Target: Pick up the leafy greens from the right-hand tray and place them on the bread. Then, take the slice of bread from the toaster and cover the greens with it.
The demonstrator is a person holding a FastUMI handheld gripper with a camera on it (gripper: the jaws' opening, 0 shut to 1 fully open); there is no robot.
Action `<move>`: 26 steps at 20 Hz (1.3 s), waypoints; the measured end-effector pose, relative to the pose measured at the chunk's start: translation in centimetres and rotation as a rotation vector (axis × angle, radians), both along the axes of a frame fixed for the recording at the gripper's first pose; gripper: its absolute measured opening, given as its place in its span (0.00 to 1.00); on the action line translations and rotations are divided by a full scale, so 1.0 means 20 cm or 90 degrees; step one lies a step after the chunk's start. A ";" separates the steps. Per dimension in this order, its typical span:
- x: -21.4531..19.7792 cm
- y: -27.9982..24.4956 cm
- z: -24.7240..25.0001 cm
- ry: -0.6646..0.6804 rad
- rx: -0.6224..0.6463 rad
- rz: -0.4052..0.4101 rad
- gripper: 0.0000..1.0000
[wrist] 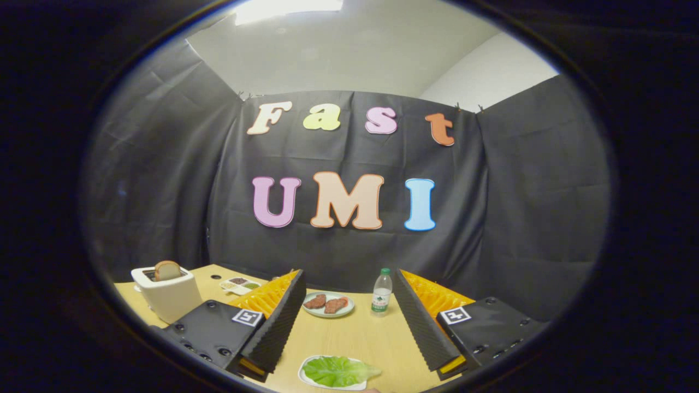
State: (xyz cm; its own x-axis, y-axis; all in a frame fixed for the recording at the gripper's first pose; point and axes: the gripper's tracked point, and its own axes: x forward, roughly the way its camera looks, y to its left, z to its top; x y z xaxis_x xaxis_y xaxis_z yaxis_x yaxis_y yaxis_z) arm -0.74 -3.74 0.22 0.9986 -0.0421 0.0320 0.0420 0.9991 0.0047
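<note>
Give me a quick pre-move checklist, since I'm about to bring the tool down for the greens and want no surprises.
1. Tool open wide enough: ok, fingers spread apart, nothing between them.
2. Leafy greens present on their white tray: ok, lying flat, between and below the fingertips.
3. Tool touching the greens: not ok, it hangs above them.
4. Bread slice standing up out of the toaster: ok.
5. Base bread ready to take the greens: cannot tell.
6. Water bottle and plate off the descent path: ok, both beyond the fingers.
</note>
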 end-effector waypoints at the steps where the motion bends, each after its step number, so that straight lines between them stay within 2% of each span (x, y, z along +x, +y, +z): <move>1: 0.00 0.00 0.00 -0.001 -0.003 0.002 1.00; 10: 0.02 -0.04 -0.01 0.002 0.011 0.001 1.00; 12: 0.04 -0.03 -0.02 0.012 0.005 0.015 1.00; 18: 0.15 0.05 -0.28 0.125 -0.089 0.145 1.00; 26: 0.25 0.09 -0.78 0.288 -0.190 0.303 1.00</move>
State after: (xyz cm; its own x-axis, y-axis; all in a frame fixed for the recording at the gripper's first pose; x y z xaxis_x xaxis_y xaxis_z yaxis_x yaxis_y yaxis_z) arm 4.33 -1.85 -15.39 0.8247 0.3470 -0.4467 -0.4651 0.8654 -0.1865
